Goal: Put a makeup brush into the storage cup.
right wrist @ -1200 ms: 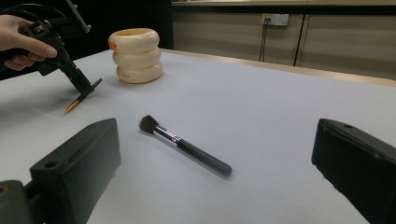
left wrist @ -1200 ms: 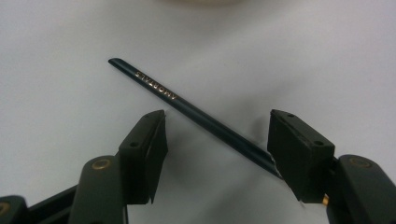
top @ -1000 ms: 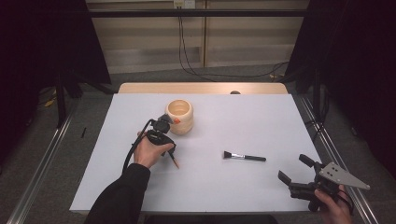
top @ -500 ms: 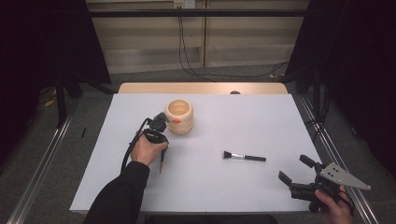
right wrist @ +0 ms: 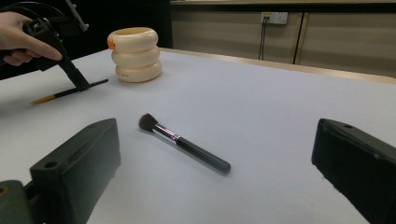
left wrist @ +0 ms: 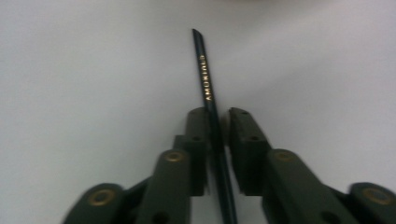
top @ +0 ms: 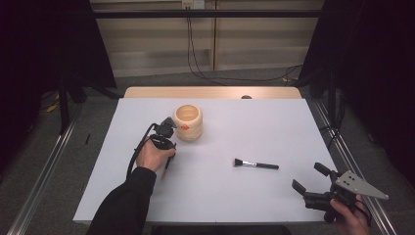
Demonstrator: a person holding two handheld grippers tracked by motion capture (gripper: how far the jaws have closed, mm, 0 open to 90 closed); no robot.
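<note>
My left gripper (top: pixel 168 154) points down at the white table (top: pixel 244 122) just in front of a cream ribbed cup (top: pixel 188 122). Its jaws have just been closing and now pinch a thin dark pencil (left wrist: pixel 204 74) with gold lettering, which runs up between the pads (left wrist: pixel 198 126). In the right gripper view the pencil (right wrist: pixel 60 93) lies low along the table with a tan end, held by the left gripper (right wrist: pixel 84 85) beside the cup (right wrist: pixel 135 53). My right gripper (top: pixel 309 177) is open near the front right corner, facing a black makeup brush (top: pixel 255 164) (right wrist: pixel 184 143) on the table.
The table's far edge shows a wooden strip (top: pixel 210 92). Metal rails (top: pixel 342 147) run along both sides of the table. Cables hang down the back wall (top: pixel 193 49).
</note>
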